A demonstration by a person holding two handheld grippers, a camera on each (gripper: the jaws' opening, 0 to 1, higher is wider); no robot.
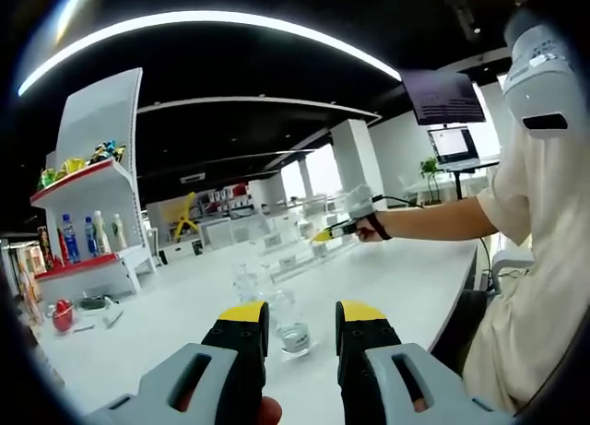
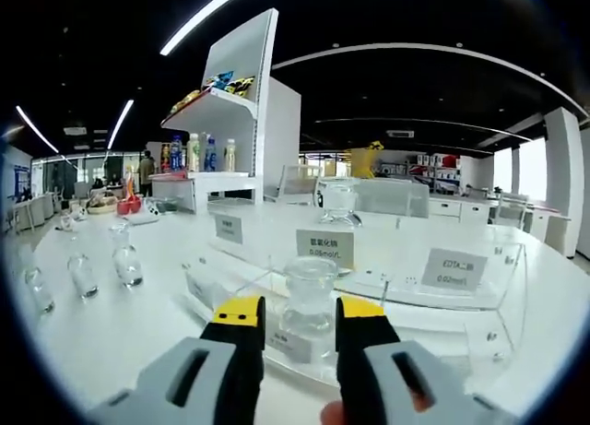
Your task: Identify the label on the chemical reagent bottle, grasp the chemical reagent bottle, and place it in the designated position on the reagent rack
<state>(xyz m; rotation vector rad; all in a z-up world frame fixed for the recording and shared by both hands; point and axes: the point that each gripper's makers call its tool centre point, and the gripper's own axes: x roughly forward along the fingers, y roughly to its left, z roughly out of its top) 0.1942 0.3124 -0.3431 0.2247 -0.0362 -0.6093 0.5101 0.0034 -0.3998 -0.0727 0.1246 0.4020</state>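
In the left gripper view my left gripper (image 1: pixel 302 312) is open over the white table (image 1: pixel 406 277). A small clear glass reagent bottle (image 1: pixel 293 329) stands just beyond its yellow tips, with another bottle (image 1: pixel 244 282) behind it. Farther off, a person's hand holds my right gripper (image 1: pixel 334 230) at the clear acrylic reagent rack (image 1: pixel 295 252). In the right gripper view my right gripper (image 2: pixel 300 310) is open. A clear bottle (image 2: pixel 310 294) stands in the rack's (image 2: pixel 479 301) front tier between its tips, untouched as far as I can tell. Label cards (image 2: pixel 324 247) mark the positions, and a second bottle (image 2: pixel 338 202) stands on the upper tier.
Several loose clear bottles (image 2: pixel 126 264) stand on the table left of the rack. A white shelf unit (image 2: pixel 263 121) with coloured bottles rises behind it. The person (image 1: pixel 544 259) stands at the table's right edge, and small red objects (image 1: pixel 63 314) lie at far left.
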